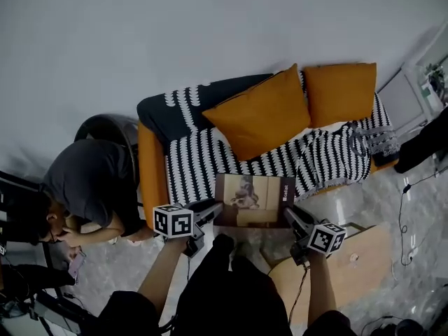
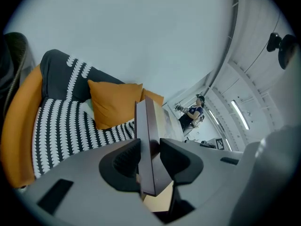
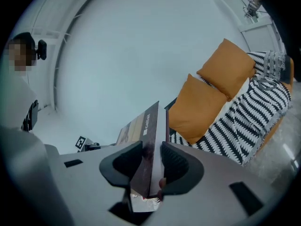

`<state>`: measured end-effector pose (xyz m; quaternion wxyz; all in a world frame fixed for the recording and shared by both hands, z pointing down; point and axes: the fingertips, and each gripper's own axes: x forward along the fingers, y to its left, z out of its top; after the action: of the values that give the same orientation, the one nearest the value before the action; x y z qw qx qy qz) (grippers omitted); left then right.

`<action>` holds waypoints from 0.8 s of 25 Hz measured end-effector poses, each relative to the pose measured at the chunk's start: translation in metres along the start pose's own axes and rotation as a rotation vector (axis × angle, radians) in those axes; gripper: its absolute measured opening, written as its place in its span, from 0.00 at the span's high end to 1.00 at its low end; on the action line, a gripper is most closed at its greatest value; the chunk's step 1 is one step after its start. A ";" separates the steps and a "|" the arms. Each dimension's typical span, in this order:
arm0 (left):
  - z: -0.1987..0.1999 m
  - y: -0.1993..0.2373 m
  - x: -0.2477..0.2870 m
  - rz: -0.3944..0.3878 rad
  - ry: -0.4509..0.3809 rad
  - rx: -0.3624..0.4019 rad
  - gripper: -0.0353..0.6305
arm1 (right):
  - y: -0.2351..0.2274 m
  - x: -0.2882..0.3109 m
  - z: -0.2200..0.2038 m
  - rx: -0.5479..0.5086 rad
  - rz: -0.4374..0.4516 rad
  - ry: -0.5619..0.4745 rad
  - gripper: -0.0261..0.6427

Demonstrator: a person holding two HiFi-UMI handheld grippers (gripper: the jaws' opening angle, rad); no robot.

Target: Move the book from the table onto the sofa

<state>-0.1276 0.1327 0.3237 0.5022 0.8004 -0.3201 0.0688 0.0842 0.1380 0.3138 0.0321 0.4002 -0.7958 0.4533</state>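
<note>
Looking down, at far left, on a person (image 1: 87, 187) in a grey top hunching beside the orange arm of the sofa (image 1: 150, 170). Gripping the book (image 1: 253, 200) by its left edge with the left gripper (image 1: 212, 210) — pinching it between both pads, at a gap no wider than the book's own thickness, the edge standing upright in the left gripper view. Holding the book roughly level between the two grippers, picture cover facing up, right at the front edge of the sofa seat and overlapping the lower border of the black-and-white patterned throw (image 1: 199, 161) in the head view; resting on the seat or hanging just clear of it, impossible to tell. Facing the larger orange cushion (image 1: 264, 114), tilting corner-up against the backrest, and the smaller orange cushion (image 1: 339, 93) just beside it on the right. Clamping the book's right edge with the right gripper (image 1: 292, 215) in the same way — pads pressing on the front and back covers, with nothing else between them. Showing, at lower right, the light wooden table (image 1: 360, 257), apart from the book.
</note>
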 end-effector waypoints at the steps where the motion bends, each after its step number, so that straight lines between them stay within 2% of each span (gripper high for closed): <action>1: 0.006 0.005 -0.001 -0.002 0.002 0.003 0.74 | 0.002 0.007 0.000 0.005 -0.003 -0.001 0.74; 5: 0.025 0.023 -0.004 -0.008 0.007 0.010 0.74 | 0.007 0.028 0.004 0.013 -0.008 -0.004 0.74; 12: 0.038 0.035 0.003 -0.002 0.009 -0.012 0.74 | 0.001 0.045 0.018 0.005 -0.006 0.021 0.74; 20: 0.037 0.072 0.034 0.031 0.001 -0.066 0.74 | -0.040 0.082 0.019 0.032 -0.005 0.064 0.74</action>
<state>-0.1507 0.0650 0.3754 0.5273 0.7783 -0.3344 0.0662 0.0610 0.0634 0.3649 0.0524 0.3877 -0.7862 0.4783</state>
